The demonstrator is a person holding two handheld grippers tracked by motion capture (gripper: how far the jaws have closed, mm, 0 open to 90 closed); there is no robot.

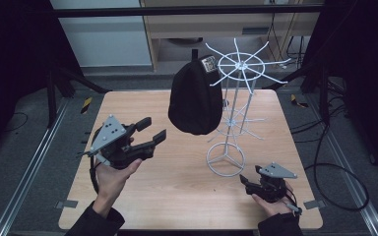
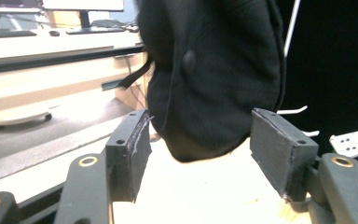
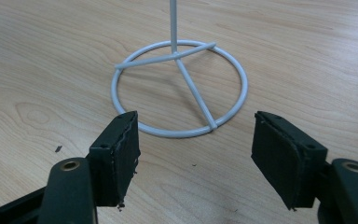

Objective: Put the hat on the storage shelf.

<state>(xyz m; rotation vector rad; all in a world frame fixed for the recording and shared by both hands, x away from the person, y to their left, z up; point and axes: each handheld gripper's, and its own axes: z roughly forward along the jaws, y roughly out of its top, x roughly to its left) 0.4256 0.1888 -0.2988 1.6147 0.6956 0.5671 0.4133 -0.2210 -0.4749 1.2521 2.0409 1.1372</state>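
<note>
My fingers: left gripper [image 1: 150, 136] spread toward hanging black cap [image 1: 195, 96], right gripper [image 1: 246, 183] spread (empty) near white wire rack [image 1: 225, 159]; best steady its base first.

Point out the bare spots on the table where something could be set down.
The wooden table is bare between the left gripper and right gripper, and along the far left edge. It is crowded on the right, around the white wire stand and the hanging black cap.
</note>
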